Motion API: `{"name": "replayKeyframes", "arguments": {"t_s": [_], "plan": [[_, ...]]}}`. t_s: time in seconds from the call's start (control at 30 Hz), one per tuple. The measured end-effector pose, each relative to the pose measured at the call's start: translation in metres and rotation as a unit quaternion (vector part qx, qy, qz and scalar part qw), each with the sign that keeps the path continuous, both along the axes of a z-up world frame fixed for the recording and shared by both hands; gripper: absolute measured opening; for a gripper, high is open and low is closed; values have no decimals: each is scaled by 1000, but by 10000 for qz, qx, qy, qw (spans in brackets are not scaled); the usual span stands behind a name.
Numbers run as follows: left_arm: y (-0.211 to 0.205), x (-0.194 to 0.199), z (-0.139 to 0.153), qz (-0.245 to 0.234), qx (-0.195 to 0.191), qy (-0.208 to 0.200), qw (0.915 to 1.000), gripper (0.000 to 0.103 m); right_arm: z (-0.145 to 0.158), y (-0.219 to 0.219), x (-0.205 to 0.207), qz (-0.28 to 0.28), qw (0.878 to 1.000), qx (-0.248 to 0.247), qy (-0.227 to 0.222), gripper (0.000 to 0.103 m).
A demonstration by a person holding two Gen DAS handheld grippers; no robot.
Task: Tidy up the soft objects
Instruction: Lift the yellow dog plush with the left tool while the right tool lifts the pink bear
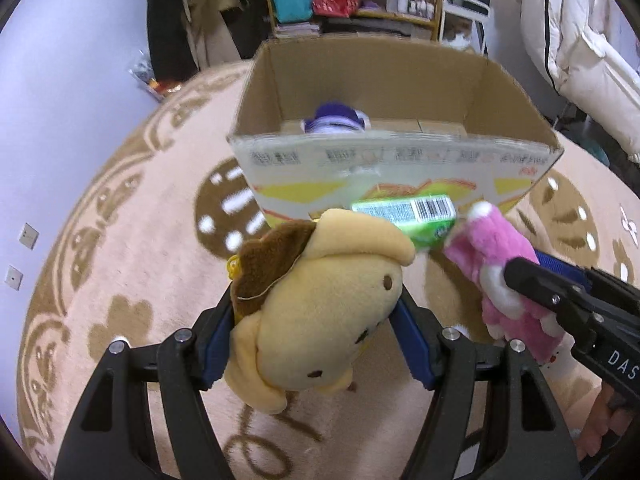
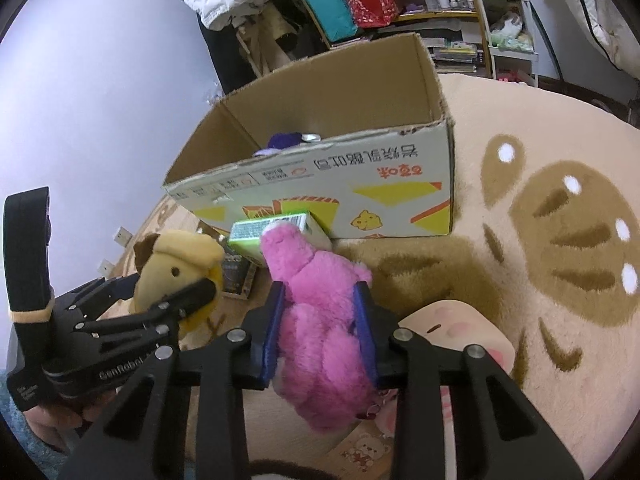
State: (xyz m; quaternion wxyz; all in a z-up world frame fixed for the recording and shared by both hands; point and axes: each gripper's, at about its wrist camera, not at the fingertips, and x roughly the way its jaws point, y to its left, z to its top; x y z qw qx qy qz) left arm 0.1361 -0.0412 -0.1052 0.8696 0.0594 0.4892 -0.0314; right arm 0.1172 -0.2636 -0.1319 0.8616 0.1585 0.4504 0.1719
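Note:
My left gripper (image 1: 316, 304) is shut on a yellow plush dog (image 1: 332, 276) with a brown hat, held above the rug. My right gripper (image 2: 320, 292) is shut on a pink plush bear (image 2: 320, 344), its blue pads pressing into the bear's sides. The two toys hang side by side, the dog (image 2: 176, 264) to the left of the bear (image 1: 488, 248). Just beyond them stands an open cardboard box (image 1: 400, 184) with a purple plush (image 1: 336, 120) lying inside. A green carton (image 1: 416, 216) leans at the foot of the box's near wall.
A beige rug (image 2: 560, 160) with brown patterns covers the floor. A pale pig-face cushion (image 2: 456, 328) lies under my right gripper. A small dark box (image 2: 238, 276) sits beside the green carton. Shelves (image 1: 400, 0), bags and a white coat (image 1: 580, 60) stand behind the box.

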Motion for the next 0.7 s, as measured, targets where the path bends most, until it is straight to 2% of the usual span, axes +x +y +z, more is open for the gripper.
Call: {"name": "replayKeyframes", "arguments": {"t_s": [0.2, 0.37, 0.5, 0.7], "plan": [[14, -4, 31, 288, 84, -537, 9981, 70, 10, 0, -8, 32, 9998, 135, -167, 33], [29, -5, 57, 425, -45, -904, 9950, 70, 27, -1, -15, -48, 9991, 173, -385, 33], [36, -6, 76, 358, -399, -1041, 9931, 70, 49, -9, -22, -226, 9961, 292, -797, 33], [29, -4, 109, 223, -238, -1445, 9890, 70, 79, -14, -26, -338, 9911, 424, -1216, 33]]}}
